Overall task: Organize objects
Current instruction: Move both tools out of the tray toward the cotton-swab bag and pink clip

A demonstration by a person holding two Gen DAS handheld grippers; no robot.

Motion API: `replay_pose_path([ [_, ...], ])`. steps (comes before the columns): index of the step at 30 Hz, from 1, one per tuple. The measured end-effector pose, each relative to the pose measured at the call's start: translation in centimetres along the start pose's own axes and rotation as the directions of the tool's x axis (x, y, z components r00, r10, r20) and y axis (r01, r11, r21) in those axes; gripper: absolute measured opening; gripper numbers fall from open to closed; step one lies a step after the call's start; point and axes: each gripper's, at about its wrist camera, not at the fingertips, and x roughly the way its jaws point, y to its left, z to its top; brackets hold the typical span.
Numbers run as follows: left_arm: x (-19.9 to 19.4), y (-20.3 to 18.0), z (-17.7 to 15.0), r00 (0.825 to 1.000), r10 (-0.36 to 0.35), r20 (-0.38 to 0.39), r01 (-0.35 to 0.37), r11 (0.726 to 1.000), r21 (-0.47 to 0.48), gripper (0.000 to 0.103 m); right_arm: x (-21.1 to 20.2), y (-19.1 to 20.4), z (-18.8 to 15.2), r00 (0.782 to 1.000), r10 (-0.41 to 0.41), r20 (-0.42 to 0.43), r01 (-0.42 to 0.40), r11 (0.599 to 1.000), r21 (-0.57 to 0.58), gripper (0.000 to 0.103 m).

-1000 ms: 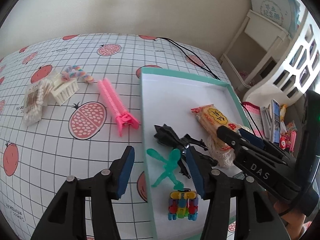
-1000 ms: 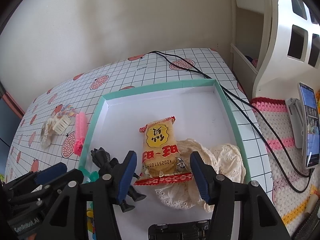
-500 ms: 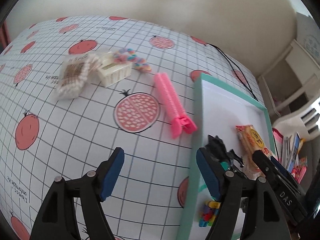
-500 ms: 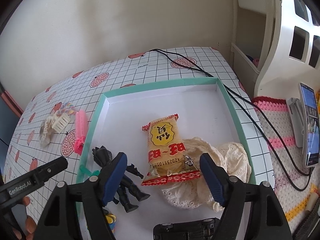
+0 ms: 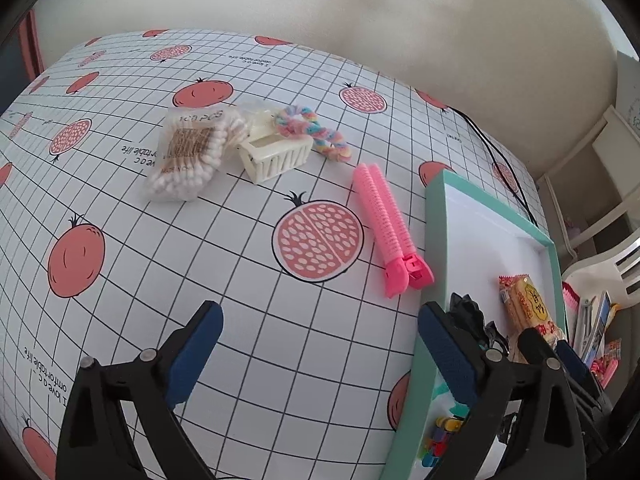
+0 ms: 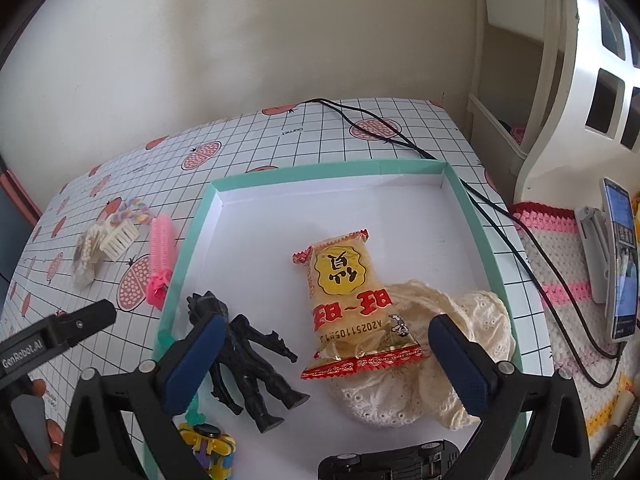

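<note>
My left gripper [image 5: 320,352] is open and empty above the checked tablecloth, left of the teal-rimmed white tray [image 5: 434,216]. Ahead of it lie a pink hair roller clip [image 5: 386,224], a cream claw clip [image 5: 276,154], a rainbow scrunchie [image 5: 316,130] and a bag of cotton swabs [image 5: 188,152]. My right gripper [image 6: 328,364] is open and empty over the tray [image 6: 328,168], which holds a yellow snack packet [image 6: 346,292], a black figure [image 6: 248,356], a cream lace cloth [image 6: 460,320], a colourful block toy [image 6: 208,446] and a black toy car [image 6: 392,460].
A black cable [image 6: 500,212] runs along the tray's right side to a phone on a stand [image 6: 620,256] over a crocheted mat [image 6: 560,288]. White shelving [image 6: 560,80] stands at the right. A wall [image 5: 280,0] backs the table.
My left gripper has swung left, out from over the tray to above the tablecloth, and its jaws have spread wider. My right gripper's jaws have also widened over the tray.
</note>
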Motion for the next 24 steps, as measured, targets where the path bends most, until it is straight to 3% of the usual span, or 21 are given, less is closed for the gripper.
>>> replay_pose_path([
  [15,-0.5,2.8,1.4,1.0,-0.002,0.004,0.002,0.998,-0.059,0.098,-0.3,1.3,-0.1,0.999,-0.043,0.023,0.044,0.998,-0.042,0.103],
  [24,-1.4,6.2,2.9,1.0,-0.002,0.028,0.006,0.991,-0.135,0.098,-1.5,4.5,0.7,0.996,0.004,0.089,0.004,0.996,-0.09,0.103],
])
